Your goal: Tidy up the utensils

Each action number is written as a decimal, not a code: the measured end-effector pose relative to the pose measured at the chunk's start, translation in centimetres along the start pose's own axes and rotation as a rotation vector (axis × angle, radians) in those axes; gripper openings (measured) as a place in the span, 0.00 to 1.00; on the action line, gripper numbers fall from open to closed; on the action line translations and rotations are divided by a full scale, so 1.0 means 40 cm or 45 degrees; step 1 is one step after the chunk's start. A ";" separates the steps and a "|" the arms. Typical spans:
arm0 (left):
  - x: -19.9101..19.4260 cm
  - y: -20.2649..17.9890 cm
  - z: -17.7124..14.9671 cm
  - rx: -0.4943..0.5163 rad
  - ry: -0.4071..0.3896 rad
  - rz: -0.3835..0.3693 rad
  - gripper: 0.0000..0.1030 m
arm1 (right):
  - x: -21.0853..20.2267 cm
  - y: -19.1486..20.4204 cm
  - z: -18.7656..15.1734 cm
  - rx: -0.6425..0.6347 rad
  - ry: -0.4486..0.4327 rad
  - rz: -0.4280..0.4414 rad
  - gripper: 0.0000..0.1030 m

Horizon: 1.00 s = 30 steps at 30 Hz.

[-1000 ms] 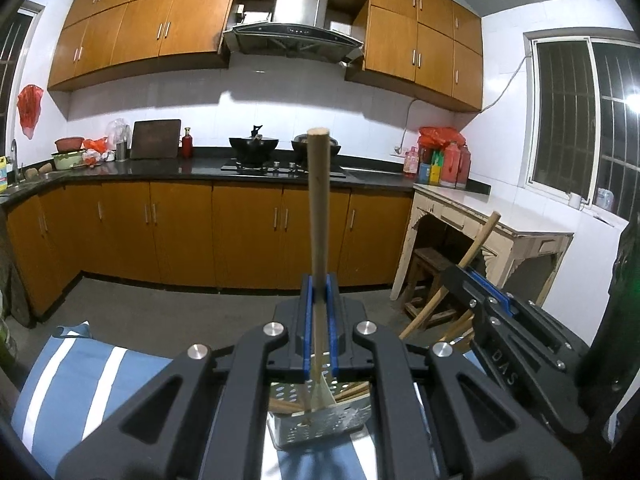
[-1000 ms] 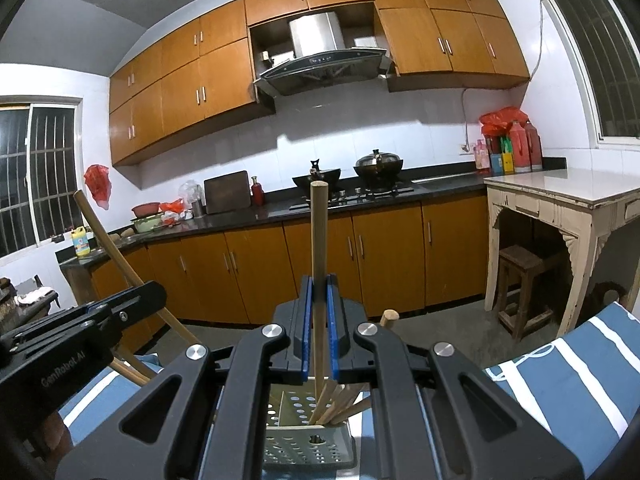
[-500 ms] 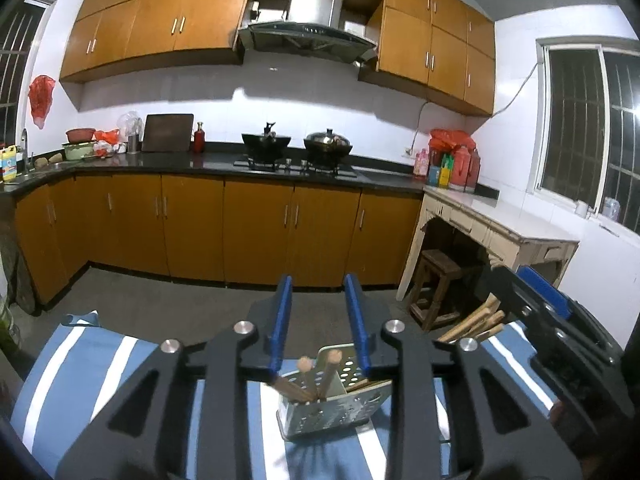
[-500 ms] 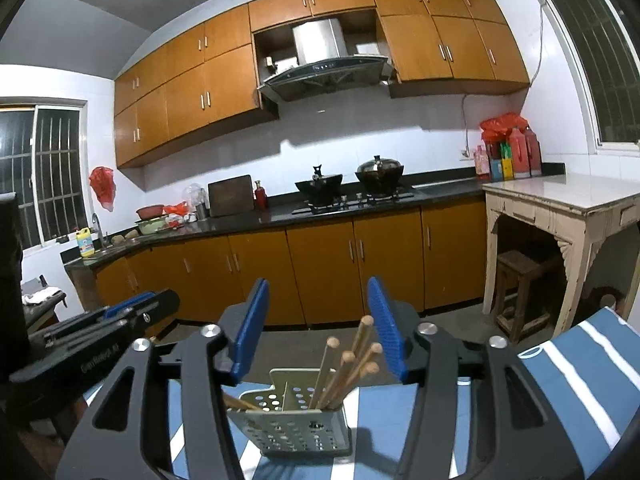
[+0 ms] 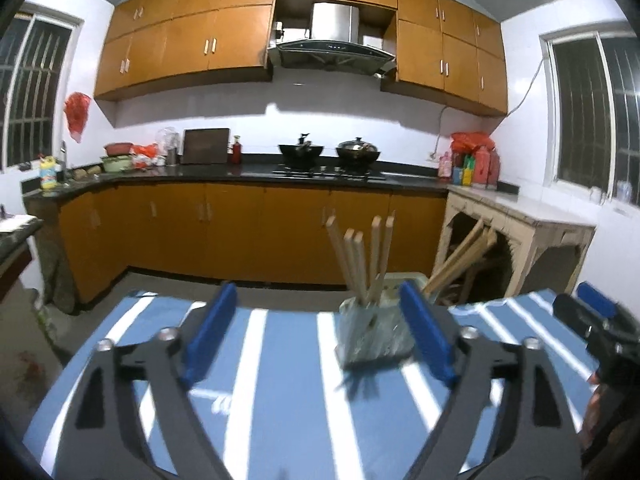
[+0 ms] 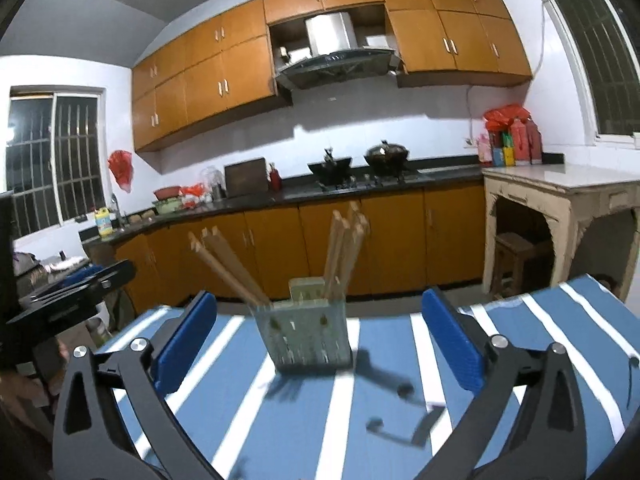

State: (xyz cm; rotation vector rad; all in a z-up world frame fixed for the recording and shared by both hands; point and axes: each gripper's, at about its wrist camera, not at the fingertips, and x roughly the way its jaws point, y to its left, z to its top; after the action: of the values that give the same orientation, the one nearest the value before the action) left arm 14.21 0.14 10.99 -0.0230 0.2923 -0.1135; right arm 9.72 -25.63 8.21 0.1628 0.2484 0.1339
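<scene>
Both of your grippers have let go since a second ago: back then each was clamped on a single upright chopstick above the holder, and now both sticks stand inside it. Your left gripper (image 5: 320,336) has just been opening and its blue pads are wide apart with nothing pressed between them; the holder only shows in the gap near the right-hand pad, further off. Your right gripper (image 6: 318,344) has also just been opening, its pads are spread wide, and the holder sits beyond them, untouched. Both tools have pulled back from the holder compared with the earlier view.

The holder (image 6: 306,336), a pale perforated box, stands upright on the blue-and-white striped cloth (image 6: 360,420). Chopsticks (image 6: 344,252) fill it in two bunches: one leaning out to the holder's left side in the right wrist view, the other standing nearly straight at its back. From the left wrist view, several chopsticks (image 5: 360,260) rise from the holder and a few more slant away on its far side.

I judge the sorting close to done. No loose chopstick lies on the cloth around the holder in either view, though motion blur and dark shadows in front of it make small items hard to rule out. What may remain is checking outside these views.
</scene>
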 end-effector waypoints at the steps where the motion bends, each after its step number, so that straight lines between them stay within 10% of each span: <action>1: -0.023 0.001 -0.026 0.021 -0.006 0.030 0.90 | -0.009 -0.001 -0.020 0.007 0.016 -0.024 0.98; 30: -0.210 0.002 -0.347 0.071 0.092 0.147 0.96 | -0.169 0.046 -0.296 -0.128 0.086 -0.207 0.98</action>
State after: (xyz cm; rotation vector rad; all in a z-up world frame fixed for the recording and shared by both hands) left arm 2.22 1.10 0.08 0.0536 0.3621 -0.0080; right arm 0.01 -23.14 -1.21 0.0382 0.3208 -0.0096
